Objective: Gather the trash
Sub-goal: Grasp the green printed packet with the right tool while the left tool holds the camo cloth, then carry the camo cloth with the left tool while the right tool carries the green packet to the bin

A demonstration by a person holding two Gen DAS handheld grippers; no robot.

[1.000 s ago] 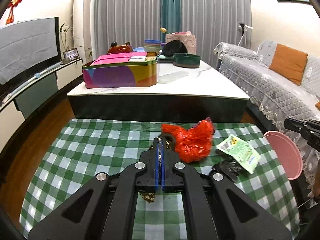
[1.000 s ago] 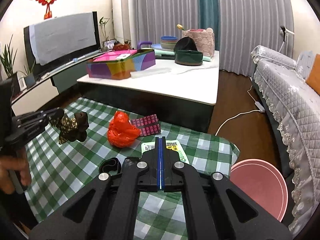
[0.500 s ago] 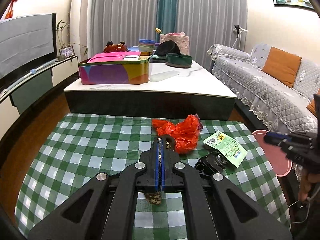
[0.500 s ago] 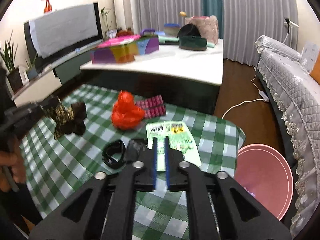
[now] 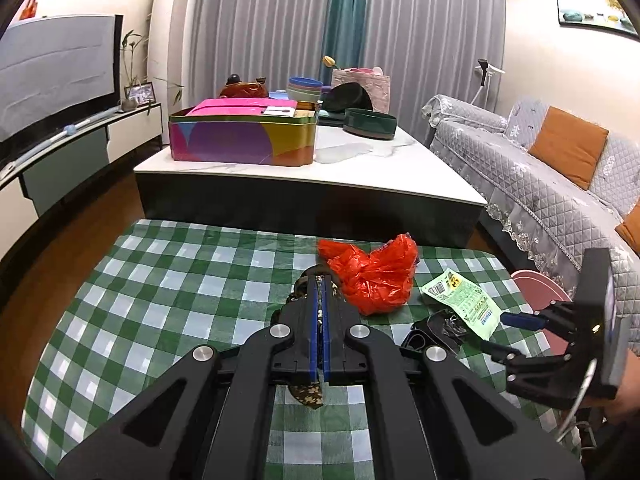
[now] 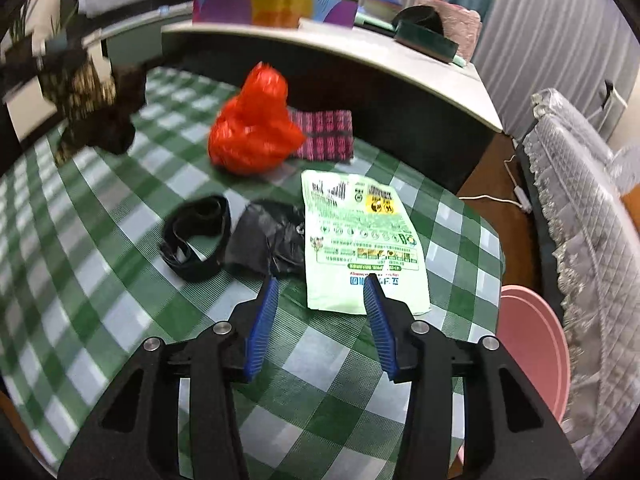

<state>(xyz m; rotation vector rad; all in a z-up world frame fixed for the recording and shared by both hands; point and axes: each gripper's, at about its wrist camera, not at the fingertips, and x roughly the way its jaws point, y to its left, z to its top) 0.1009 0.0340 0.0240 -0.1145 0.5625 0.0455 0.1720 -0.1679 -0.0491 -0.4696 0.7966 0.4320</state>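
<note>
My left gripper point(image 5: 320, 280) is shut on a dark brown patterned wrapper point(image 5: 308, 394), held above the green checked tablecloth point(image 5: 160, 300); the wrapper also shows in the right wrist view point(image 6: 92, 104). My right gripper point(image 6: 320, 280) is open and empty, low over the near end of a light green printed packet point(image 6: 360, 240). Left of the packet lie a crumpled black bag point(image 6: 268, 240) and a black band point(image 6: 196, 236). A red plastic bag point(image 6: 256, 124) and a pink patterned wrapper point(image 6: 324, 136) lie farther back.
A pink bin point(image 6: 532, 352) stands on the floor at the table's right edge. A white coffee table point(image 5: 360, 160) with a colourful tin point(image 5: 244, 136) is behind. A grey sofa point(image 5: 560, 168) is at the right.
My right gripper has opened and dropped forward toward the green packet. My left gripper has stayed shut on the wrapper and lifted slightly.
</note>
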